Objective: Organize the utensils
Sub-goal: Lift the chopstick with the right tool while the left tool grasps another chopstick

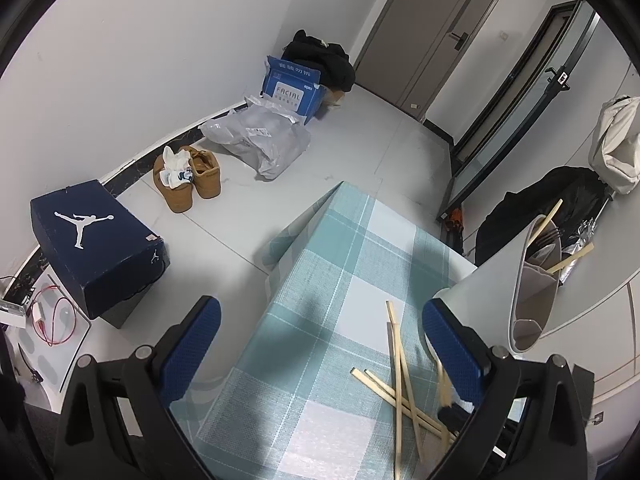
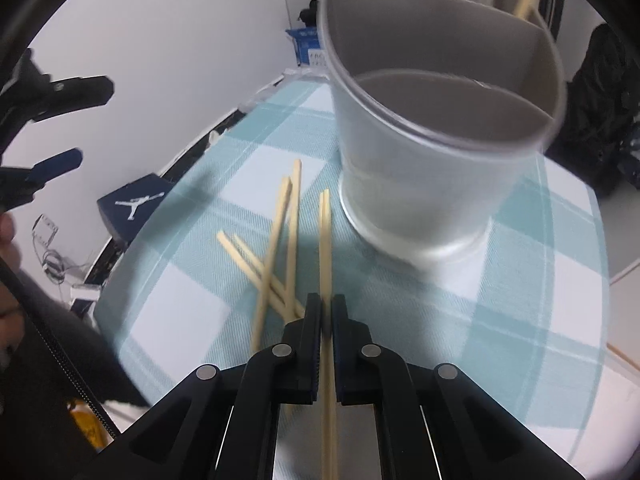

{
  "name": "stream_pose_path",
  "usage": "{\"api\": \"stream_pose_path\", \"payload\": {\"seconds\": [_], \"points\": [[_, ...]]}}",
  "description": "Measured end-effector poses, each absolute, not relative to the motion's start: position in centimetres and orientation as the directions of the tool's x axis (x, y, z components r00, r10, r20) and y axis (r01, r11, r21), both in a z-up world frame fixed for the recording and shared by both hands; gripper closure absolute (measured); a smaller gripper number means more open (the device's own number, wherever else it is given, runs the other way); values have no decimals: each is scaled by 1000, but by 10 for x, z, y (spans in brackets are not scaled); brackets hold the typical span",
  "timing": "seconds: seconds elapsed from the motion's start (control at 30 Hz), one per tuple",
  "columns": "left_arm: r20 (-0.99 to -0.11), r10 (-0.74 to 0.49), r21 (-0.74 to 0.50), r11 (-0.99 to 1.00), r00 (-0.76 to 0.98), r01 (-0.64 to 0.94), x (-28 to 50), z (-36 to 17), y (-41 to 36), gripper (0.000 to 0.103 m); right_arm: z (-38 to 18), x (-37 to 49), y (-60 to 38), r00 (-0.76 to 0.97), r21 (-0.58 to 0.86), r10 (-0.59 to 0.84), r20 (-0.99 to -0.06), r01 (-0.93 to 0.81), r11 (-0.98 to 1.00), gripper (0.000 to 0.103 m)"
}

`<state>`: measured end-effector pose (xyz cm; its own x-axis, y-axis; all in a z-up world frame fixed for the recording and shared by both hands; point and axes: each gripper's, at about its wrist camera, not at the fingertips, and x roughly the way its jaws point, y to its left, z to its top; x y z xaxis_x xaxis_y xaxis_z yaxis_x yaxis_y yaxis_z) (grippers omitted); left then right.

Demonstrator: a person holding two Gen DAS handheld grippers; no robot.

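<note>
On the near end of the table, the right gripper is clamped on a pair of wooden chopsticks; the pair runs lengthwise between its black jaws, tips pointing away toward the holder. No gap is visible between pads and wood.

Just left of the held pair, the loose chopsticks lie in a crossed pile on the teal-and-white checked tablecloth. Several sticks overlap near their lower ends.

The left gripper hovers over the same cloth with its blue-padded jaws spread wide apart and nothing between them. Its right finger stands beside the holder base, above the pile; contact cannot be confirmed.

Beyond the pile stands the utensil holder, a pale grey cup with inner dividers forming compartments. It is upright on the cloth. Chopsticks already rest in the far compartments, leaning against the rim; a rounded metal utensil, blurred, shows there also. The nearest compartment shows no contents.

On the floor left of the table: a navy shoe box, then tan boots, a grey plastic bag and a blue carton against the wall. A grey door closes the far end.
</note>
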<state>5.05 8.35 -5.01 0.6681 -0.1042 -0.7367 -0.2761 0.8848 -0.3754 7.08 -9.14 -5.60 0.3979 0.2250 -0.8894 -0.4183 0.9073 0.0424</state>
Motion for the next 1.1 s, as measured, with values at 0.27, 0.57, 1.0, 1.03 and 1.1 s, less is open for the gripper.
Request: {"api": "stream_pose_path", "payload": {"seconds": [0.27,0.57,1.0,1.03,1.1], "points": [[-750,-107,-361,893,653,-268,52,-52,73,4,-63,55,-132,311,70,220,-925,-428,901,99],[-771,-81,-312,913,632,-264,55,-57,55,4,-69,60,-157,301,155,268,-915,-351,924,99],[-789,-73,-290,920,610,-265,59,-60,47,4,-70,58,-167,259,73,186,-948,-394,916,98],[-790,-72,-287,921,609,-264,59,-60,47,4,-70,58,-164,260,48,165,-951,-404,913,95],[-795,-67,-279,923,602,-264,60,-62,46,4,-70,58,-160,259,3,128,-957,-432,902,95]]}}
